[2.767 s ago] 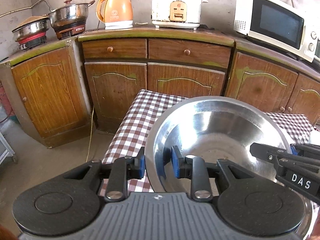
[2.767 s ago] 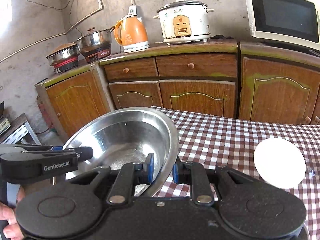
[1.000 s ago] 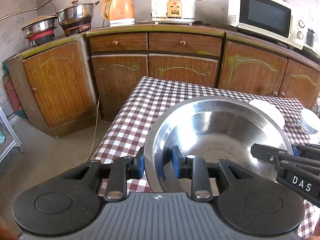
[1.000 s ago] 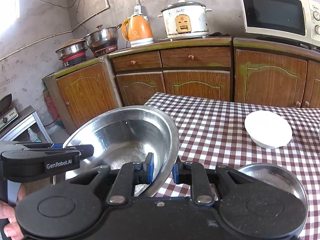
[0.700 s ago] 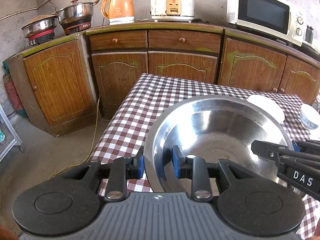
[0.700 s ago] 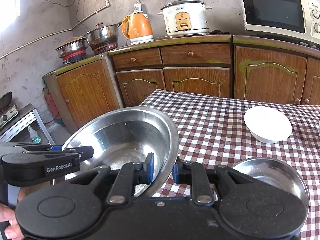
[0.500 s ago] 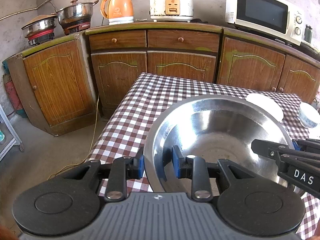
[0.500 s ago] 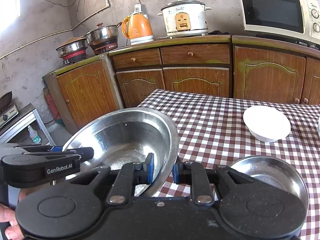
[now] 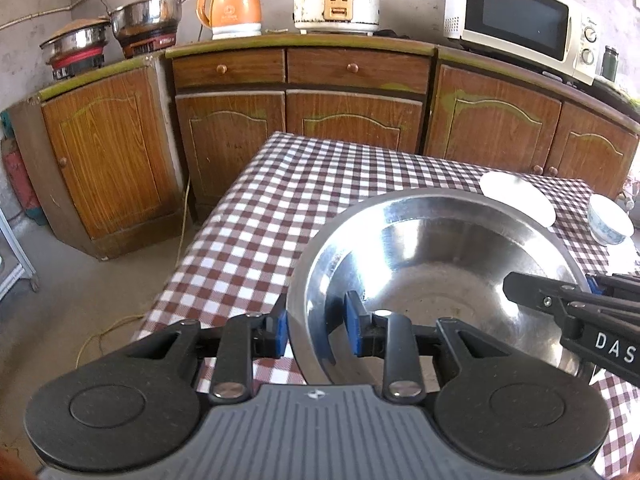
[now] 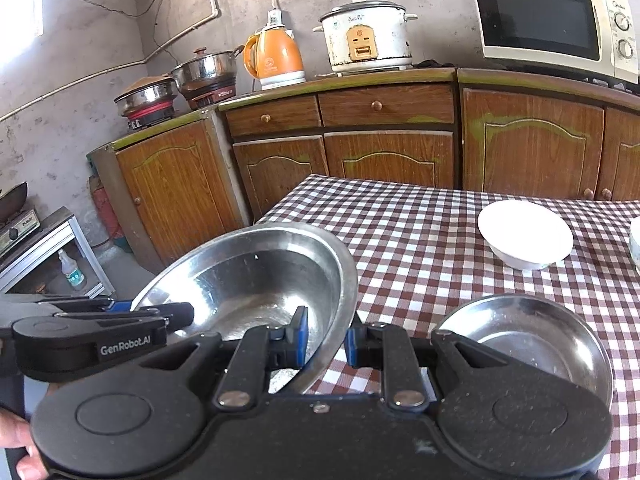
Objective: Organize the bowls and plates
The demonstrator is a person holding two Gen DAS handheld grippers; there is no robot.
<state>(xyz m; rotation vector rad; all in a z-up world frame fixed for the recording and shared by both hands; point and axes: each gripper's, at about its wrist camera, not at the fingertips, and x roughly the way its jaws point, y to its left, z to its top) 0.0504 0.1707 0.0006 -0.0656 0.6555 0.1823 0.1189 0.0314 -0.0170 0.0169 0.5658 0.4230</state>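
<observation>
Steel basin, round and so without any long axis, hangs between our two tools above the near left part of the checked table, mouth up and a little tilted, its rim higher on the side toward the cupboards in the left wrist view. Our left gripper has its blue pads pinched on the basin's left rim, one pad outside the wall and one inside, the jaws nearly closed on the thin metal. Our right gripper nips the opposite rim the same way, its jaws narrow around the edge. Just right of that grip a smaller steel bowl sits on the cloth, its near half cut off by the tool's body. Farther back rests a white bowl, and beyond it a small patterned bowl, which the right wrist view clips at its edge. We cannot tell whether the basin's underside touches the table, since both tool bodies hide it. A thumb shows at the lower left corner of the right wrist view.
</observation>
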